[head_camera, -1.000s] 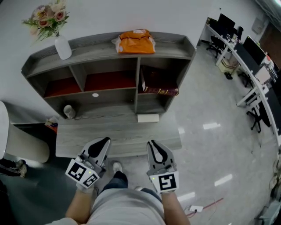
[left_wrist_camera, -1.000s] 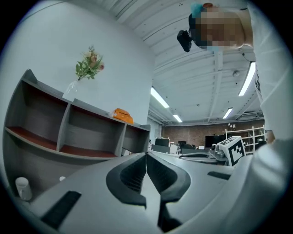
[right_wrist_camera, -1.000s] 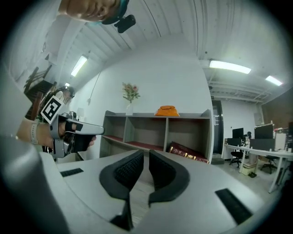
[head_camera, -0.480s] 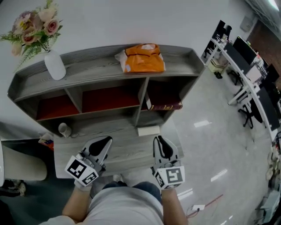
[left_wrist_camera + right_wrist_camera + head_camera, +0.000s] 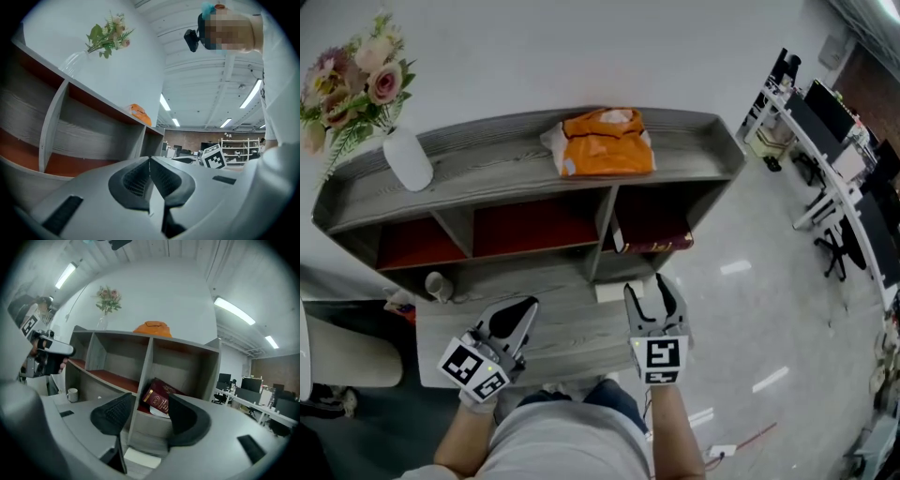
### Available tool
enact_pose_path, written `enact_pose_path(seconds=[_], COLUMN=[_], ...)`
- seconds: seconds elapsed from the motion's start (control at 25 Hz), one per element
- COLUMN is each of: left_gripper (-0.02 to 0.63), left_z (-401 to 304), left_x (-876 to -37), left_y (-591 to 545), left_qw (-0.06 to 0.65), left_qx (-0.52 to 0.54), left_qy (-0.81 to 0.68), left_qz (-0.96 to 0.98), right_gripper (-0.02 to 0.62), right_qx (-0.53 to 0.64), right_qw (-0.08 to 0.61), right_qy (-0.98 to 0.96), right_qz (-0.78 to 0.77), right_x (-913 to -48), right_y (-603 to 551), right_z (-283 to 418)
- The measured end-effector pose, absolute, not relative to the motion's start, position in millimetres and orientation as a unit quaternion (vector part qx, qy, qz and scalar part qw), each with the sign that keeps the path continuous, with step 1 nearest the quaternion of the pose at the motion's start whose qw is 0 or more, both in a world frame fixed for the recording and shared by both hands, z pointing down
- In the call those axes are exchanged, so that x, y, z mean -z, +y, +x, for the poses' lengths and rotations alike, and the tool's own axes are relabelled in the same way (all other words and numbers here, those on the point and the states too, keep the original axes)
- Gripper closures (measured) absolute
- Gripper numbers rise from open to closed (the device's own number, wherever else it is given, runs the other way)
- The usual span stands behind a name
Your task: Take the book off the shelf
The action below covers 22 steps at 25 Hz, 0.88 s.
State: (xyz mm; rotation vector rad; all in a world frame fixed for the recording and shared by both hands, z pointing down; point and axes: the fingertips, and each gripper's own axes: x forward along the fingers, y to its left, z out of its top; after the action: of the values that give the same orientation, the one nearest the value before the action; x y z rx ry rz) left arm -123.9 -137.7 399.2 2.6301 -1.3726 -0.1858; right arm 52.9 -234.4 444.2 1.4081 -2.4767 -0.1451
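The grey shelf (image 5: pixel 497 167) stands at the back of the bench (image 5: pixel 567 330). The left hand-held gripper (image 5: pixel 512 322) is closed and empty. The right hand-held gripper (image 5: pixel 655 301) is opening with nothing gripped. The head view shows only an edge of the dark red book (image 5: pixel 657 247) in the right compartment. The right gripper view shows it tilted, apparently against the divider.

Book (image 5: pixel 159 401) cover print — too small, nothing legible.
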Motion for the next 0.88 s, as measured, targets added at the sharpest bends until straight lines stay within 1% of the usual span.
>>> enact_pose_path(seconds=[0.12, 0.28, 0.6, 0.88], left_gripper=[0.589, 0.589, 0.589, 0.589], left_z=[-120, -115, -113, -111], left_x=[-402, -406, -414, -419], left_y=[-144, -151, -157, -156], left_qw=[0.092, 0.105, 0.120, 0.126], left_qx=[0.061, 0.067, 0.065, 0.064], left_qy=[-0.479, -0.506, -0.559, -0.585], left_qz=[0.871, 0.854, 0.818, 0.799], right_gripper=[0.339, 0.321, 0.290, 0.270], right_qx=[0.050, 0.090, 0.118, 0.139], right_qw=[0.162, 0.204, 0.234, 0.251], right_qy=[-0.862, -0.862, -0.874, -0.883], right_qz=[0.477, 0.456, 0.410, 0.372], right_x=[-454, -468, -487, -502], right_y=[-258, -286, -332, -345], right_z=[57, 58, 47, 31])
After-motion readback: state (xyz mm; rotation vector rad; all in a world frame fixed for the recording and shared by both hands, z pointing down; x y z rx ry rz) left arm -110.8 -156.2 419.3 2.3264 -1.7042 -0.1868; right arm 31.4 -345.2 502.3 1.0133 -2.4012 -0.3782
